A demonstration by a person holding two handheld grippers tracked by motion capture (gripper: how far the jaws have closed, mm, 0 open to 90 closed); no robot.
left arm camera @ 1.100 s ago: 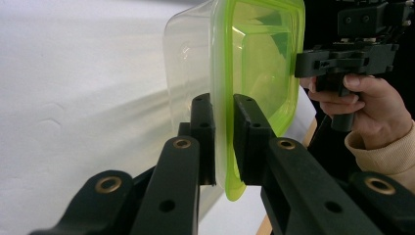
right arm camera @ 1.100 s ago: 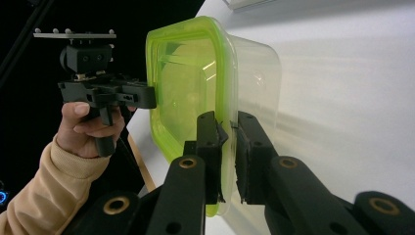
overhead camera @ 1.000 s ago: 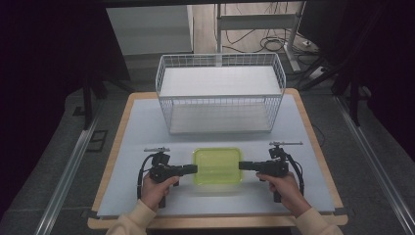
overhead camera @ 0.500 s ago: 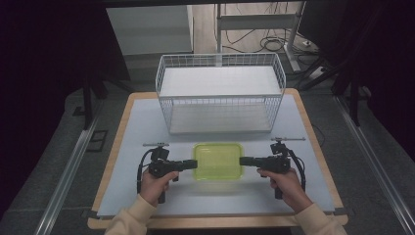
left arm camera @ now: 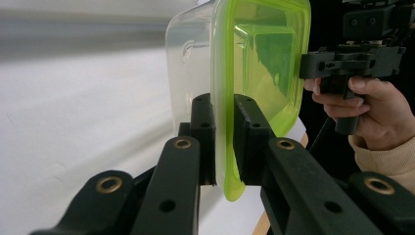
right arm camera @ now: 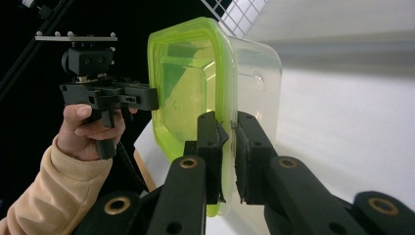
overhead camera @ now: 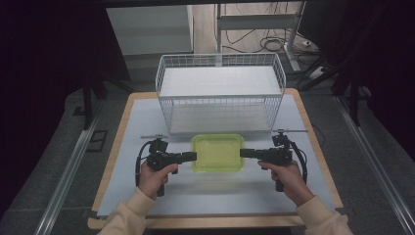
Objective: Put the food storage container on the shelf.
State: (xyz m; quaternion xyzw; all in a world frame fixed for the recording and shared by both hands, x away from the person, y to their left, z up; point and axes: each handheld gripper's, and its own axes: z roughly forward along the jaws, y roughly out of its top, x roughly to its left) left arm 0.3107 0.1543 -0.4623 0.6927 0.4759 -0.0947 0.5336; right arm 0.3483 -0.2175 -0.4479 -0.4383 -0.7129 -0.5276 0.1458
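Note:
A clear plastic container with a lime-green lid (overhead camera: 218, 152) hangs a little above the white mat, held level between both hands. My left gripper (overhead camera: 194, 156) is shut on its left rim; in the left gripper view the pads (left arm camera: 250, 128) pinch the green lid edge (left arm camera: 222, 122). On the opposite side my right gripper (overhead camera: 242, 153) is shut on the right rim, its jaws clamped over the lid's edge (right arm camera: 226, 132) in the right gripper view. Each gripper view shows the other hand's gripper (left arm camera: 352, 61) (right arm camera: 107, 95) across the container.
A white wire basket (overhead camera: 220, 93) stands at the back of the table, just beyond the container. The white mat (overhead camera: 147, 122) covers a wooden tabletop (overhead camera: 313, 142). Dark floor, rails and cables surround the table.
Both hands have risen together with the container, which has moved slightly toward the basket. The grips are unchanged.

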